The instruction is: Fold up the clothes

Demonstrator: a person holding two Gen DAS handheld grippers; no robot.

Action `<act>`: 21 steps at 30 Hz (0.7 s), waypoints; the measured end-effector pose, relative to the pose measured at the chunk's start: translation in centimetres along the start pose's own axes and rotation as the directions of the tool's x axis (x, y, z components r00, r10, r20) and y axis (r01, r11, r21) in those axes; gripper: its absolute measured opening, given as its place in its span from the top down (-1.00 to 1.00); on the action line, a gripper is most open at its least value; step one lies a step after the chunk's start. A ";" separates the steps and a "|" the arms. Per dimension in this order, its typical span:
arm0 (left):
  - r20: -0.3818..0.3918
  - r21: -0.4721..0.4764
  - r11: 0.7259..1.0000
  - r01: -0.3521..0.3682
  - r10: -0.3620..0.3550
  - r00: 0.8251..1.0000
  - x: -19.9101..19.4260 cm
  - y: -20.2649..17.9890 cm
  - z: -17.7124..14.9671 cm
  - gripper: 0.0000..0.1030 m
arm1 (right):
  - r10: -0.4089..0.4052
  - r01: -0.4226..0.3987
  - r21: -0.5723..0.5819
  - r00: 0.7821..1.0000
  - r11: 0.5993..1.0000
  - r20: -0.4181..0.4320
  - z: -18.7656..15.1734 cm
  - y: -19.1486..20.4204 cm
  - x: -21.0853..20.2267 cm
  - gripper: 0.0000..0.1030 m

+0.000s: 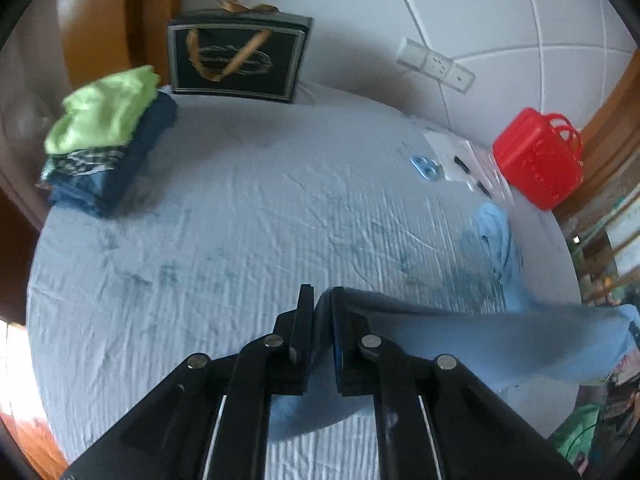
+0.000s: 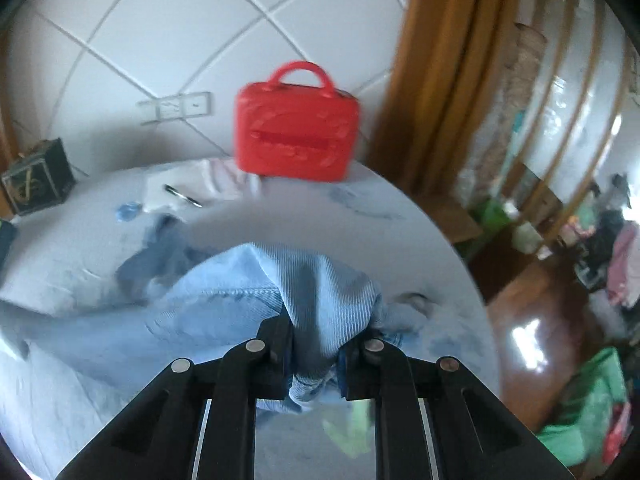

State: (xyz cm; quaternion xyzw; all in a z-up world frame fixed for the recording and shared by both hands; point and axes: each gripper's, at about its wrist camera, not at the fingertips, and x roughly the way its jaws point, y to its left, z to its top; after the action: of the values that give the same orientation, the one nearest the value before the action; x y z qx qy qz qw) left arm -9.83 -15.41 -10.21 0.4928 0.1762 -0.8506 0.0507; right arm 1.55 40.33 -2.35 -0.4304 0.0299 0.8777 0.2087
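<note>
A light blue garment (image 1: 496,344) hangs stretched above the round table (image 1: 224,216). My left gripper (image 1: 322,308) is shut on one edge of it; the cloth runs off to the right toward the table's edge. In the right wrist view, my right gripper (image 2: 316,344) is shut on a bunched part of the same light blue garment (image 2: 312,280), which drapes left over the table (image 2: 400,240). A stack of folded clothes (image 1: 104,140), green on top of dark blue, sits at the table's far left.
A dark gift bag (image 1: 236,60) stands at the back by the tiled wall. A red plastic case (image 1: 536,156) stands at the back right, next to papers with pens (image 1: 464,160) and a small blue object (image 1: 425,167). Floor clutter lies beyond the right edge.
</note>
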 end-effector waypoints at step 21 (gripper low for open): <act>-0.052 0.197 0.977 -0.076 0.088 0.995 5.3 -7.2 -7.3 -1.00 | 0.178 -0.083 0.363 0.955 0.928 -0.237 -11.1 -8.8 6.5 -0.34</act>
State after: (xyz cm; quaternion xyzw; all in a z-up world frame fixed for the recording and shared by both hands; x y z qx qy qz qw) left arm -8.40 -5.69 -16.26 0.5276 0.0729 -0.8457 0.0319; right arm 9.74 47.95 -13.19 -0.4974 0.2415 0.8046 0.2164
